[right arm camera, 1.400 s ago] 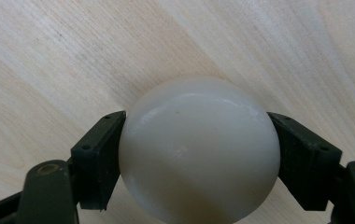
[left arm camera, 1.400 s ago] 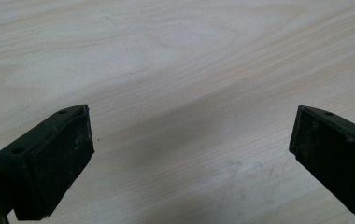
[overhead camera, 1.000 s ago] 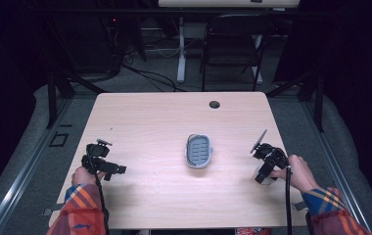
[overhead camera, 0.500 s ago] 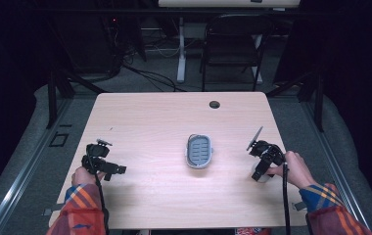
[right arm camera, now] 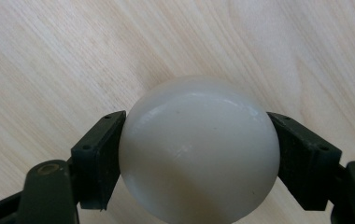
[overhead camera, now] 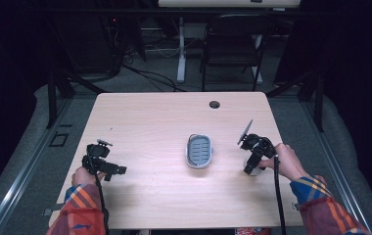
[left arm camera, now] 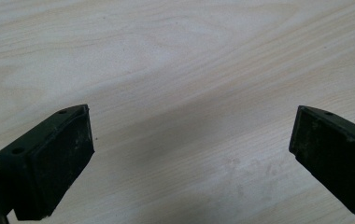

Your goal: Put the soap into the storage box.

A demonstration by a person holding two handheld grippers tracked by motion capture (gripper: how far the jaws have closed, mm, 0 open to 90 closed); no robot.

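You've got the white ball (right arm camera: 199, 151) clamped snug between your right gripper (right arm camera: 199, 158) pads, just above the table (overhead camera: 150, 122) right of the grey tray (overhead camera: 199, 151), probably headed there, while your left gripper (left arm camera: 192, 140) sits wide open, empty, out of the way.
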